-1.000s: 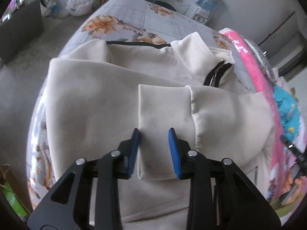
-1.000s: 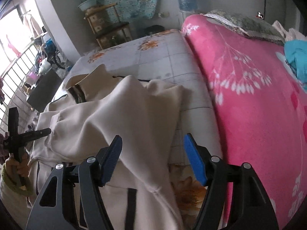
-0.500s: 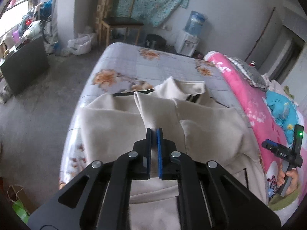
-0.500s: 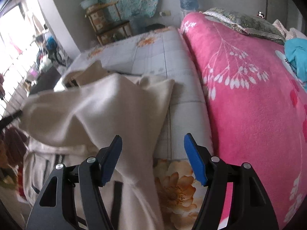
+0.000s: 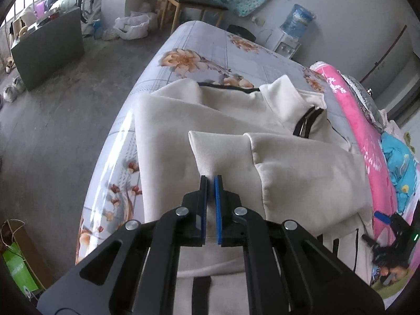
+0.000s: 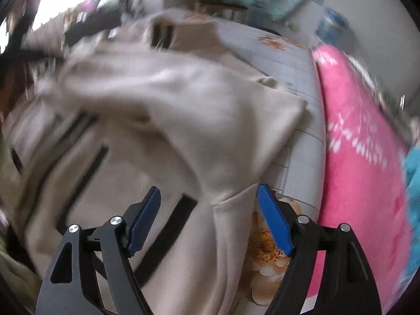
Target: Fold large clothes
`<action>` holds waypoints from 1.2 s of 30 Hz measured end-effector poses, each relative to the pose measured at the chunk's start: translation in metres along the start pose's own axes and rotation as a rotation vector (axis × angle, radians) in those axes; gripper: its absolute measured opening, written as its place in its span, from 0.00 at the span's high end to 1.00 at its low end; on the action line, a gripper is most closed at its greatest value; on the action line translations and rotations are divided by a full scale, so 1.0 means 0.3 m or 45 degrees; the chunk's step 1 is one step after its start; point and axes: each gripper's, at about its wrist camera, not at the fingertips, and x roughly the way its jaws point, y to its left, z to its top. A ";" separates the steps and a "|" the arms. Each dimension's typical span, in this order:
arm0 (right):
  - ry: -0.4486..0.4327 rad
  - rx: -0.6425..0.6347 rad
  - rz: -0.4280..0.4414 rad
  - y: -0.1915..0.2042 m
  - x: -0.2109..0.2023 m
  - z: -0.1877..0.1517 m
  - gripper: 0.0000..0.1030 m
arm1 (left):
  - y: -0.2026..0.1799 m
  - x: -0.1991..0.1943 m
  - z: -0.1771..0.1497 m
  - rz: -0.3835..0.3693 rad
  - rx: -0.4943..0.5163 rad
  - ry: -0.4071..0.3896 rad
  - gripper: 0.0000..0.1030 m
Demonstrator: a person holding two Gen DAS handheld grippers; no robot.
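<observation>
A large cream jacket [image 5: 162,136] with black zips lies spread on a bed, collar toward the far end. My left gripper [image 5: 210,181] is shut on the cuff of a sleeve [image 5: 218,147], which is folded across the jacket's front and pinched up between the blue pads. In the blurred right wrist view the same jacket [image 6: 183,92] fills the frame. My right gripper [image 6: 208,191] hangs over its right side seam with its jaws opening; fabric lies below the gap and the pads press on nothing. The right gripper [image 5: 388,225] also shows at the lower right of the left wrist view.
The bed has a grey floral sheet [image 5: 210,50] and a pink blanket [image 5: 349,99] along its right side, with teal cloth [image 5: 399,162] beyond. The floor drops off left of the bed. A dark cabinet [image 5: 50,44], a chair [image 5: 197,2] and a water dispenser [image 5: 296,23] stand farther off.
My left gripper closed on the sleeve cuff and drew it up and back. My right gripper rolled, dropped toward the jacket's right side and spread wider.
</observation>
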 end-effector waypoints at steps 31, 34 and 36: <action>-0.066 -0.213 -0.042 0.082 0.028 0.019 0.58 | -0.043 -0.061 0.049 0.067 0.138 -0.135 0.97; -0.101 -0.060 0.147 -0.014 -0.035 0.017 0.49 | 0.020 0.015 -0.012 0.066 0.098 -0.061 0.97; -0.153 0.098 0.254 -0.105 -0.073 0.034 0.37 | 0.033 0.023 -0.023 0.057 0.093 -0.063 0.97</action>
